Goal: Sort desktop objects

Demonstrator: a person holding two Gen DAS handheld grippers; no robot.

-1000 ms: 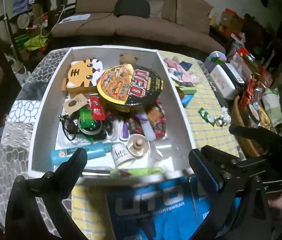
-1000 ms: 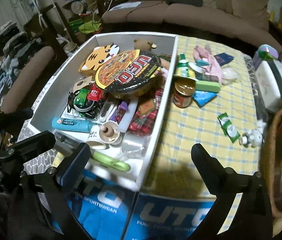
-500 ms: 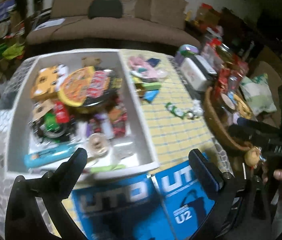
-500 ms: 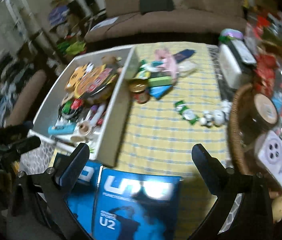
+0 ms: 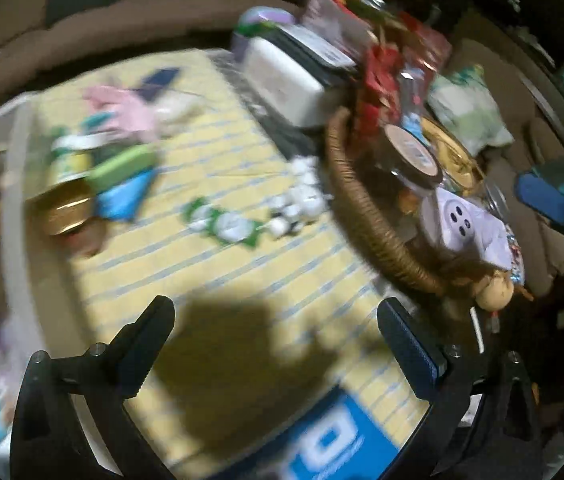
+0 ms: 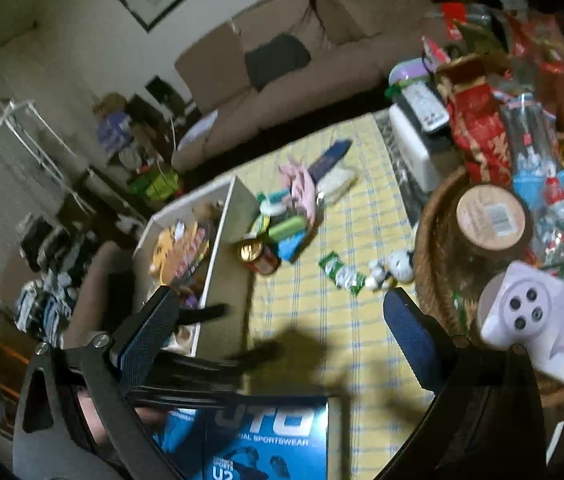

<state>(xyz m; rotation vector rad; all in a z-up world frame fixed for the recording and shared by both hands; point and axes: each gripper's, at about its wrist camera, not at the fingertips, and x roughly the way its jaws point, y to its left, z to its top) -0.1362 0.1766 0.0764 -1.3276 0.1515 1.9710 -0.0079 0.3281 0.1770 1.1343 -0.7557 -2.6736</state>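
In the blurred left wrist view, the left gripper (image 5: 275,322) hangs with jaws wide apart and empty above the yellow checked tablecloth (image 5: 209,264), the green snack packet (image 5: 225,224) lying ahead beside small white figurines (image 5: 300,200). In the right wrist view, the right gripper (image 6: 277,312) is likewise spread and empty, with the gold-lidded jar (image 6: 257,256) just beside the white cardboard box (image 6: 221,232) and a woven wicker basket (image 6: 428,248) at right.
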